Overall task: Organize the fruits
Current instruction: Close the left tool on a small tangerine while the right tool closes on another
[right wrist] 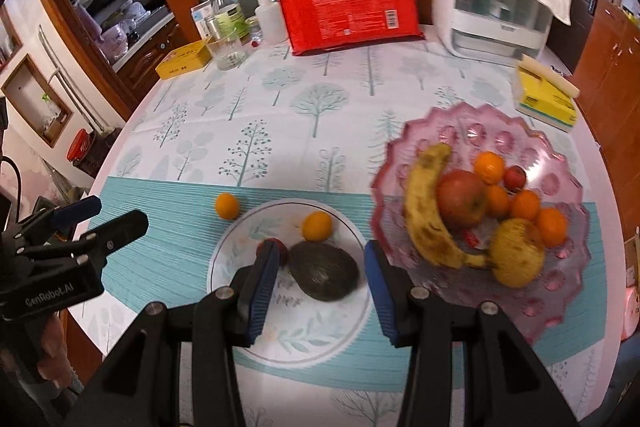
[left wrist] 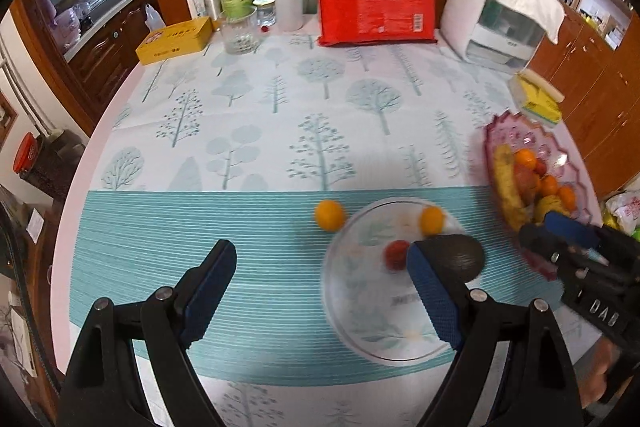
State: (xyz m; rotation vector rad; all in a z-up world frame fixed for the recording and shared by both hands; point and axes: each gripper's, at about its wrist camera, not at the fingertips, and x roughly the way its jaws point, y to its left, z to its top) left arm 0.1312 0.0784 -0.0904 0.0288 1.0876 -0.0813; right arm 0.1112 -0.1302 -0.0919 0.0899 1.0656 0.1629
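A dark avocado, a small orange and a red fruit lie on a white flowered plate. Another small orange rests on the cloth just left of the plate. A pink glass bowl to the right holds a banana, an apple, a yellow fruit and several oranges. My right gripper hovers open over the plate, the avocado showing between its fingers without touching the pads. My left gripper is wide open over the striped cloth, left of the plate, holding nothing.
At the back of the round table stand a red package, jars, bottles, a glass, a yellow tin and a white appliance under a towel. A yellow box sits behind the bowl. Wooden cabinets surround the table.
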